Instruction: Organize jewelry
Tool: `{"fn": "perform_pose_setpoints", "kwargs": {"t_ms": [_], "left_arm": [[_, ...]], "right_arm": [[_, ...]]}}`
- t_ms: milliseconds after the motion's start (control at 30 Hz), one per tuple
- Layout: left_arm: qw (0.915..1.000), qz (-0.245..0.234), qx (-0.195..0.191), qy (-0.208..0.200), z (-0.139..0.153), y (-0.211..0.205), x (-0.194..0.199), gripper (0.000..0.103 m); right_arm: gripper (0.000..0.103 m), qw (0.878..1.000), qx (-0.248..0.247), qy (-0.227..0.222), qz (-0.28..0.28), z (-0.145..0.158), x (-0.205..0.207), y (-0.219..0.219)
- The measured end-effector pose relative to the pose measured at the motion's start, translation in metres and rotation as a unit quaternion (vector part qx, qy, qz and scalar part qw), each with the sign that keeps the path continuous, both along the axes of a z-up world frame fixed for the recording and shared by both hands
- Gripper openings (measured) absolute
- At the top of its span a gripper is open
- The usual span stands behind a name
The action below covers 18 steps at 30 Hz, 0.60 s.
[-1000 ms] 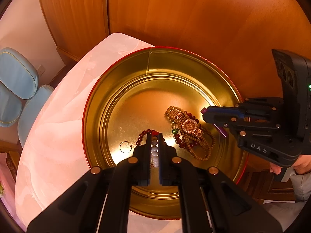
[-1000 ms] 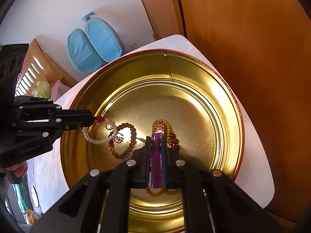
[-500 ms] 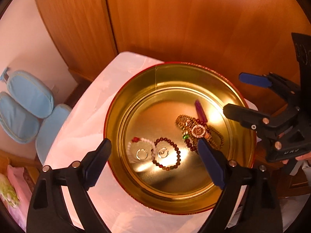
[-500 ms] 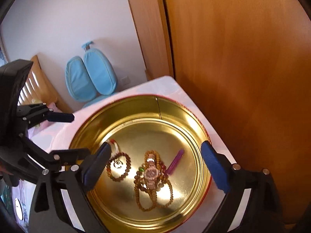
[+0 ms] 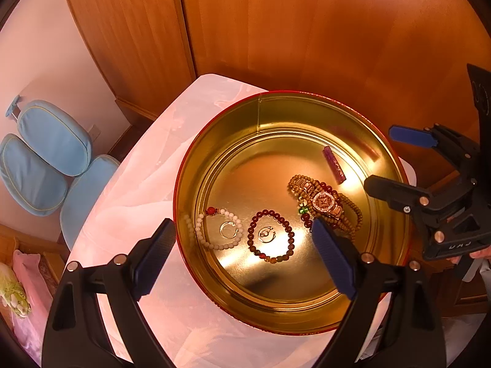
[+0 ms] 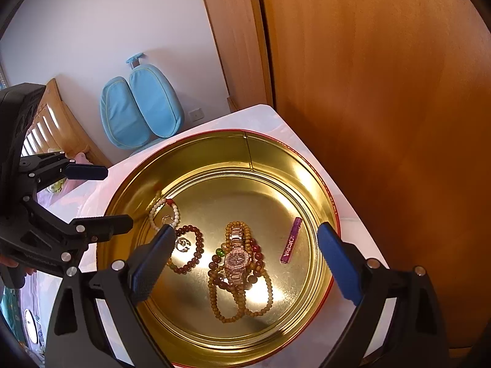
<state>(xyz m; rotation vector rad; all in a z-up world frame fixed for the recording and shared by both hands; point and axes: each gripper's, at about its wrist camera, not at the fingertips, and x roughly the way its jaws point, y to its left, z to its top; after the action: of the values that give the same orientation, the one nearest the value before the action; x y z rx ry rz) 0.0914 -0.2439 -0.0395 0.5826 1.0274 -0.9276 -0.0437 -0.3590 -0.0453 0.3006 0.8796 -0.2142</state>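
A round gold tin (image 5: 214, 141) (image 6: 307, 165) sits on a small white table. In it lie a white bead bracelet (image 5: 201, 235) (image 6: 152, 214), a dark brown bead bracelet (image 5: 287, 227) (image 6: 199, 242), two silver rings (image 5: 227, 230) (image 5: 265, 233), a jewelled watch (image 5: 323, 201) (image 6: 236, 259) on tan and red bead strands (image 6: 270, 288), and a purple tube (image 5: 334, 168) (image 6: 291, 244). My left gripper (image 5: 245, 254) (image 6: 98, 197) is open and empty above the tin's near rim. My right gripper (image 6: 245, 263) (image 5: 396, 159) is open and empty above the tin.
The white table (image 5: 129, 190) (image 6: 346, 214) stands against a wooden wardrobe (image 5: 307, 30) (image 6: 383, 92). A blue chair (image 5: 46, 153) (image 6: 141, 104) stands beyond the table's left side. A bed with pink cloth (image 5: 27, 276) lies at the far left.
Both grippers opened and let go: the left dropped the white bead bracelet, the right dropped the purple tube. Both then pulled back and up from the tin.
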Motion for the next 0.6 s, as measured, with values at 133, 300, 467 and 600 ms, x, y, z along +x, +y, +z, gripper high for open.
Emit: {"fn": "perform_pose_setpoints", "kwargs": {"t_ms": [133,300,467,600], "left_arm": [[1.0,-0.004,0.002,0.0,-0.0016,-0.0022,0.0007,0.087],[1.0,-0.006,0.004,0.002,-0.0026,-0.0044,0.0011,0.087],[0.9999,-0.007,0.008,0.002,-0.0043,-0.0052,0.0016,0.087],[0.9999,-0.006,0.01,0.005,-0.0061,-0.0054,0.0023,0.087]], "right_arm": [[0.094,1.0,0.002,0.0,0.001,-0.0008,-0.0013,0.0025],[0.094,1.0,-0.001,0.003,0.002,-0.001,-0.0009,0.0051],[0.094,1.0,0.002,0.004,-0.003,-0.0018,0.0003,0.0053],[0.094,1.0,0.002,0.005,-0.003,-0.0024,0.0006,0.0038]]}}
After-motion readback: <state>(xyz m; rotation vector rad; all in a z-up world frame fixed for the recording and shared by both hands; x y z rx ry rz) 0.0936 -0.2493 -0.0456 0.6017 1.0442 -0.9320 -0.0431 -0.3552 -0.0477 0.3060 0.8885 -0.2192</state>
